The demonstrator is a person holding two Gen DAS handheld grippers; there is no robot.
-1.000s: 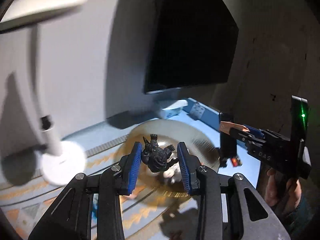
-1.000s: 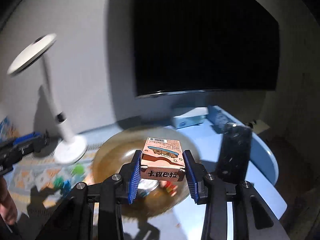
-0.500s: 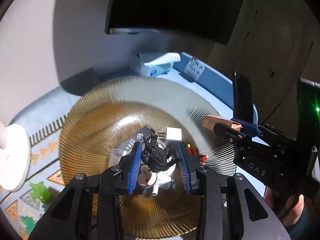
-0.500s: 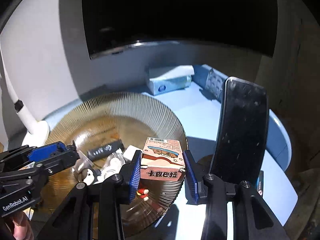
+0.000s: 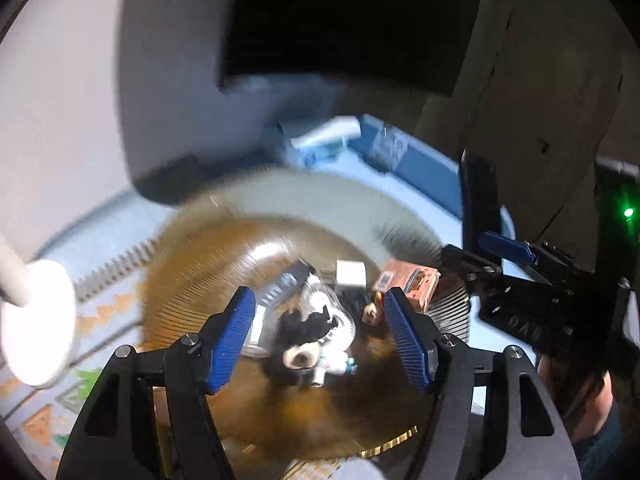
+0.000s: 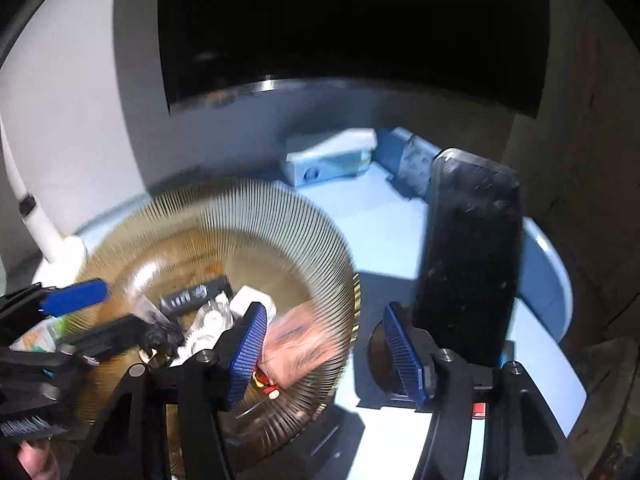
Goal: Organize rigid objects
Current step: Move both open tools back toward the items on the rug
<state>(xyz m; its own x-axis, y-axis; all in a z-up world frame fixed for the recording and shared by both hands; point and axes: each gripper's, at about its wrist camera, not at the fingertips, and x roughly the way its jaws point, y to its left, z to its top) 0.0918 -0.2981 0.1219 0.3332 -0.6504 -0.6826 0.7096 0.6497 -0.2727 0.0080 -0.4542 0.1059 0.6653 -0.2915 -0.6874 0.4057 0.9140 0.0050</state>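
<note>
Pale blue tabletop against a grey wall, dark monitor behind; both views blurred by motion.

L wrist view: my left gripper has its blue pads wide apart, nothing between them. Below the gap lies the black spiky figure, blurred, resting in the amber ribbed glass dish among other small items: a white cube-shaped plug, a dark stick-shaped item, clear plastic bits. The pink carton sits at the dish's right side, near the rim. Only this view shows the white lamp base standing on a patterned mat at far left, and a green LED on my right gripper's body, seen side-on at the right edge.

R wrist view: my right gripper is also spread open, holding nothing. The pink carton appears smeared just beside the left pad, over the dish's near-right rim; whether it touches the pad, I cannot tell. Red-and-white small pieces lie under it. The black figure is in the dish centre, w/ the dark stick and white plug behind it. My left gripper enters from the left edge, one blue pad visible.

Shown only here in full: an upright black phone on a stand, right of the dish, and a tissue box at the table's back; the L view gives just a blurred box and the phone's thin edge.
</note>
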